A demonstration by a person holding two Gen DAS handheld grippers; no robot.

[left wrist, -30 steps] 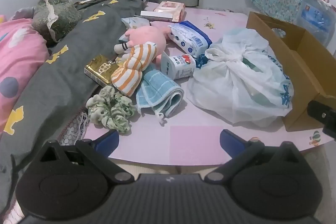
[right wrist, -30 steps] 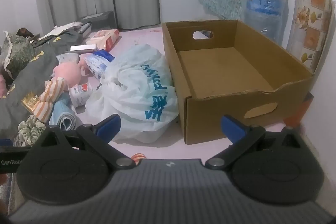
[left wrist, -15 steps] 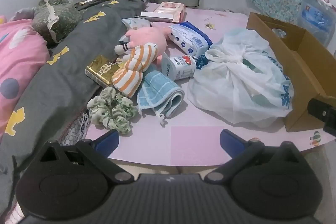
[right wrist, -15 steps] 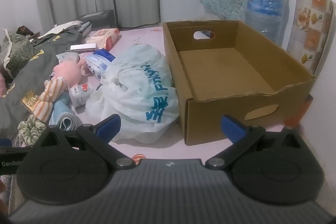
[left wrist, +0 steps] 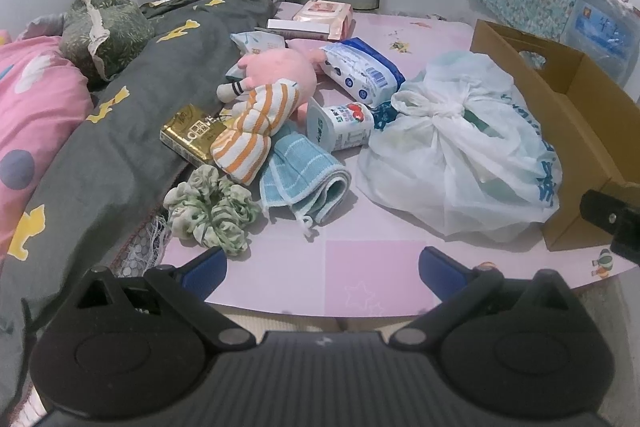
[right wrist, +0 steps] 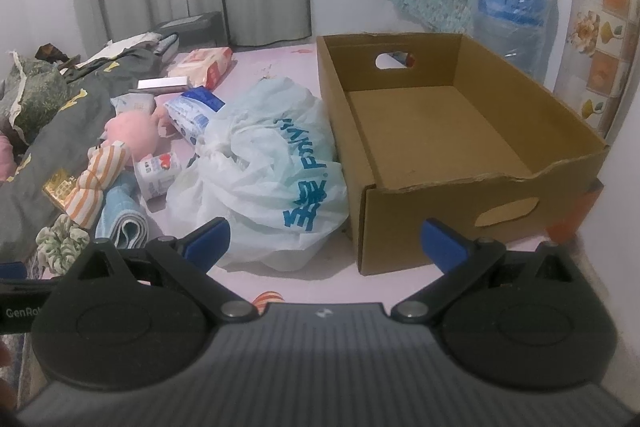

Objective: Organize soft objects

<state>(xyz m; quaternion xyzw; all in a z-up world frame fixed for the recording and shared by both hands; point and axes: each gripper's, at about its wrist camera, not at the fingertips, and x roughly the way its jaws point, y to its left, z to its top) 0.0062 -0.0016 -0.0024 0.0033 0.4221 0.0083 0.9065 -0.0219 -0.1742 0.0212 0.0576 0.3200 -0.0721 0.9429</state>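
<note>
Barely anything had changed over the last second: both views crept slightly, and every object lay where it had been. The left gripper (left wrist: pixel 322 269) hovered with jaws spread wide and empty, short of the green scrunchie (left wrist: pixel 210 213). The right gripper (right wrist: pixel 324 241) was likewise open and empty, facing the cardboard box (right wrist: pixel 460 195), whose floor was bare. Left of the box, touching its wall, slumped the white plastic bag (left wrist: pixel 460 163); further left of the box lay the blue towel (left wrist: pixel 304 179), the striped plush doll (left wrist: pixel 264 115) and the scrunchie. Sorting had apparently not begun; a first pick seemed imminent.
</note>
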